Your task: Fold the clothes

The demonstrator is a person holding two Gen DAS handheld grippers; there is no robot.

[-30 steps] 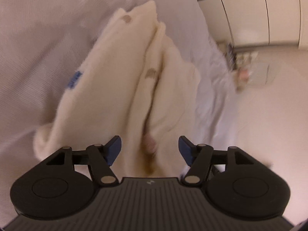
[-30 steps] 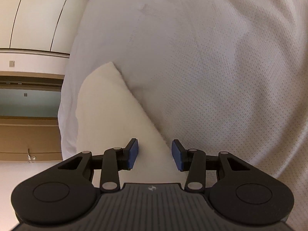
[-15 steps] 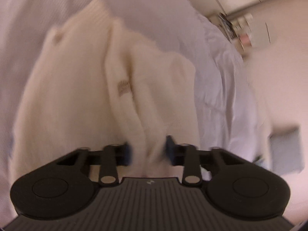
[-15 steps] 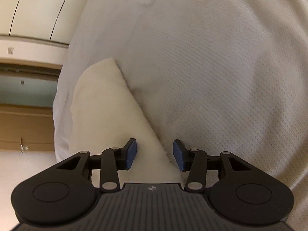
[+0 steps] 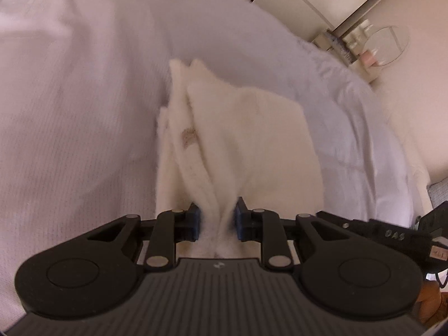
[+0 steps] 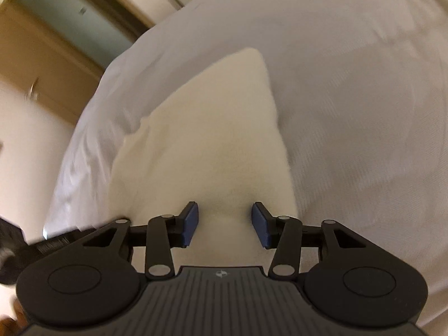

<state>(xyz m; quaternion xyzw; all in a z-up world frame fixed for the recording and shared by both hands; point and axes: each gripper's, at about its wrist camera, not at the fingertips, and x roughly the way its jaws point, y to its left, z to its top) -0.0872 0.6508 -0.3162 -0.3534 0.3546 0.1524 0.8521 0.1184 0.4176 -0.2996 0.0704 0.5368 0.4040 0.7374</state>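
A cream fleece garment (image 5: 246, 140) lies folded in layers on a white bedspread (image 5: 70, 106). My left gripper (image 5: 217, 221) is shut on a bunched edge of the garment, with several layers pinched between its blue pads (image 5: 195, 221). In the right wrist view the same garment (image 6: 212, 145) spreads out in front as a smooth cream wedge. My right gripper (image 6: 225, 224) is open, its pads (image 6: 190, 221) standing apart over the near end of the garment. The right gripper's body (image 5: 392, 232) shows at the lower right of the left wrist view.
The bedspread (image 6: 350, 98) covers the bed on all sides of the garment. The bed's edge drops off at the right in the left wrist view (image 5: 392, 151). A shelf with small items and a round mirror (image 5: 386, 44) stands beyond. Wooden cabinets (image 6: 42, 56) stand at the left.
My left gripper has closed on the bunched edge of the garment and drawn it together. My right gripper has stayed open and swung, so more of the garment lies in front of it.
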